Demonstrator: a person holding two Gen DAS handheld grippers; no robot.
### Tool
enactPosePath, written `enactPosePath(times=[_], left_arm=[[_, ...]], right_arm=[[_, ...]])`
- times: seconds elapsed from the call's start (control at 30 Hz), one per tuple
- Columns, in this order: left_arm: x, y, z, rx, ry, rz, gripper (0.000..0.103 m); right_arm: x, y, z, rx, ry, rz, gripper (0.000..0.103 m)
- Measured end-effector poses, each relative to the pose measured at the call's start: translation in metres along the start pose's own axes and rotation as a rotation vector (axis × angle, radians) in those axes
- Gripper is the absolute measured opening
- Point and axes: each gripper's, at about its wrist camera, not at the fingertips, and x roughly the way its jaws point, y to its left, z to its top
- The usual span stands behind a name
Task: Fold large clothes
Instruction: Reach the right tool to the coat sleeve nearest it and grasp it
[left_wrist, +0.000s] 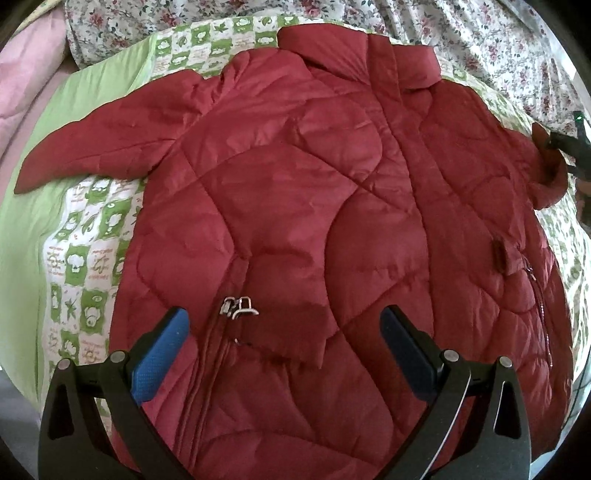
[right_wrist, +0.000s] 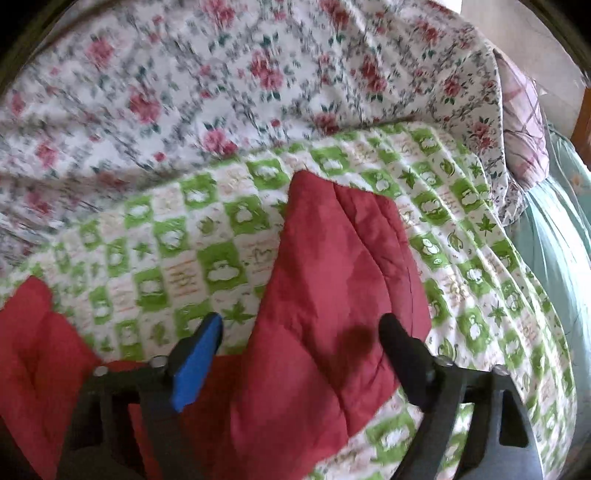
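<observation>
A: Entry. Red quilted jacket (left_wrist: 295, 206) lies front up, spread flat on a green-and-white checked blanket (left_wrist: 77, 258) on a bed. Collar (left_wrist: 354, 59) at the far side, hem at the near side.

B: Surroundings?

A: Floral sheet (left_wrist: 480, 44) bunched along the far edge. Pink bedding (left_wrist: 26, 74) far left. In the right wrist view, a pale green cover (right_wrist: 554, 229) and a checked pillow (right_wrist: 524, 122) on the far right.

B: Edges, room to move?

A: Left sleeve (left_wrist: 96, 144) stretched out leftward, bare blanket near it. Right sleeve (right_wrist: 332, 280) lies over the blanket, bare blanket on both sides. Metal zipper pulls (left_wrist: 240, 308) low on the front.

B: Grippers?

A: Left gripper (left_wrist: 284, 332) spread wide above the lower front, holding nothing; contact with the fabric cannot be told. Right gripper (right_wrist: 301, 336) also spread wide, fingers either side of the right sleeve, not clamped. That frame is blurred.
</observation>
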Motion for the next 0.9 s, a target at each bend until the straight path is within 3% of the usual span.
enactPosePath(times=[0.07, 0.13, 0.23, 0.43, 0.6, 0.9], left_arm=[[0.001, 0.0, 0.001, 0.001, 0.001, 0.0, 0.103], [0.001, 0.0, 0.001, 0.003, -0.002, -0.002, 0.103], [0.0, 0.003, 0.001, -0.002, -0.014, -0.01, 0.103], [-0.005, 0.013, -0.002, -0.038, -0.028, -0.04, 0.103], [-0.013, 0.018, -0.004, -0.051, -0.037, -0.048, 0.103], [-0.019, 0.036, -0.007, -0.09, -0.042, -0.092, 0.103]], right_arm=[[0.009, -0.006, -0.001, 0.009, 0.017, -0.008, 0.061], [0.008, -0.012, -0.004, 0.021, 0.004, 0.019, 0.032], [-0.009, -0.011, -0.01, 0.023, -0.038, 0.097, 0.019], [-0.061, 0.02, -0.038, -0.044, -0.102, 0.364, 0.015], [-0.098, 0.069, -0.073, -0.152, -0.132, 0.518, 0.016], [-0.139, 0.174, -0.154, -0.385, -0.062, 0.792, 0.016]])
